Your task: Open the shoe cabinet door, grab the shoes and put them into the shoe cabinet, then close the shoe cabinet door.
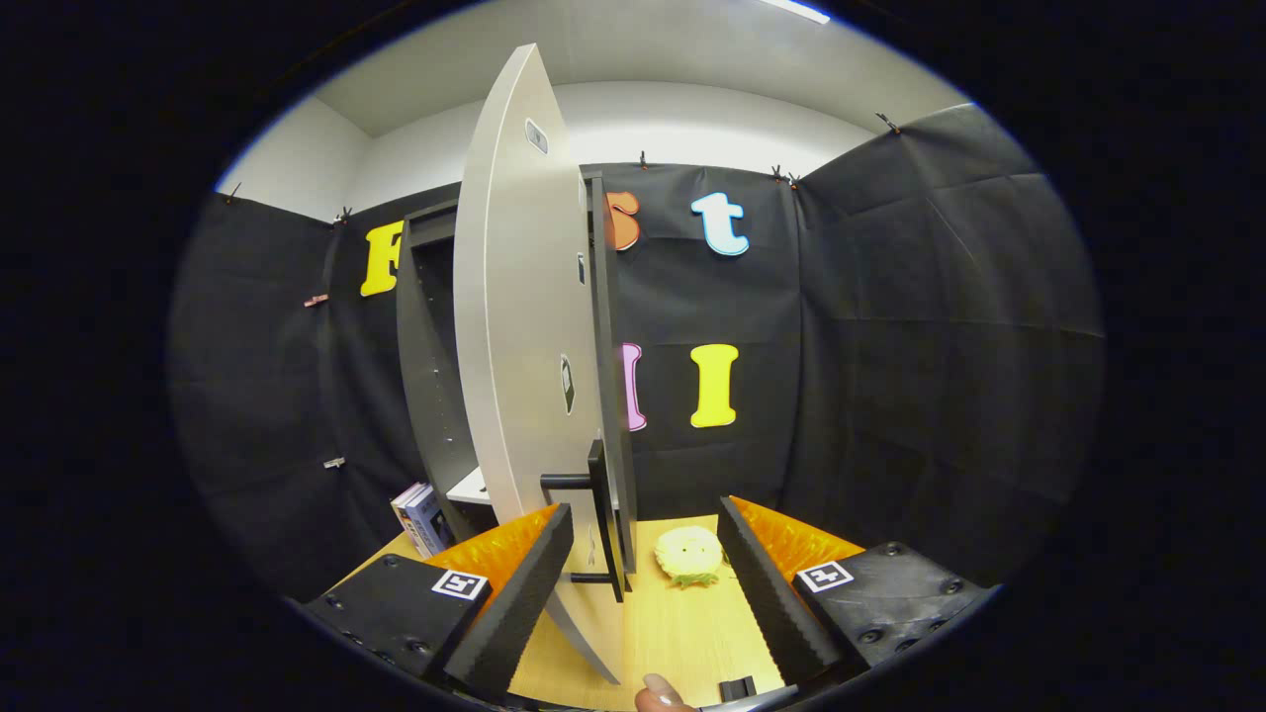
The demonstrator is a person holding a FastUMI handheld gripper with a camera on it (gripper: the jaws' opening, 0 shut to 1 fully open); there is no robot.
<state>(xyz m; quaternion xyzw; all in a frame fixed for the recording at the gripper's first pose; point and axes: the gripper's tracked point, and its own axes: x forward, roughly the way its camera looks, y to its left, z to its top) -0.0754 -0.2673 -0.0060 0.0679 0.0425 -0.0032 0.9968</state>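
Swinging stage: door [514, 326] of the shoe cabinet [430, 376] standing partly open, seen nearly edge-on, pale inner face turned toward the camera.
Tool [643, 583]: spread wide, nothing between the fingers, neither one pressing on anything (door edge and handle sit in the gap, closer to the left finger).
Handle [598, 514]: dark bar on two short stand-offs, mounted low on the door's free edge, just ahead of the fingers.
Cabinet interior: dark, with a row of shelf-pin holes on the side wall and a pale shelf [470, 487] low down; contents beyond that too dim to tell.
Shoes: none identifiable from here; whereabouts cannot be told.
Worktop [673, 633]: light wood, carrying a round yellowish object with green at its base [689, 554] just beyond the fingers, and books [420, 516] standing beside the cabinet's foot.
Fingertip [661, 694]: a person's, showing at the near edge below the tool.
Handling of the door: judged a stiff flat panel, light on its hinges, likely to swing freely and overshoot if shoved; smooth face offering little friction.
Where to take hold: the bar handle, pinched across its vertical run, or hooked from behind with one finger; pushing on the bare edge judged prone to slipping.
Progress: opening apparently under way, shoes not yet stowed.
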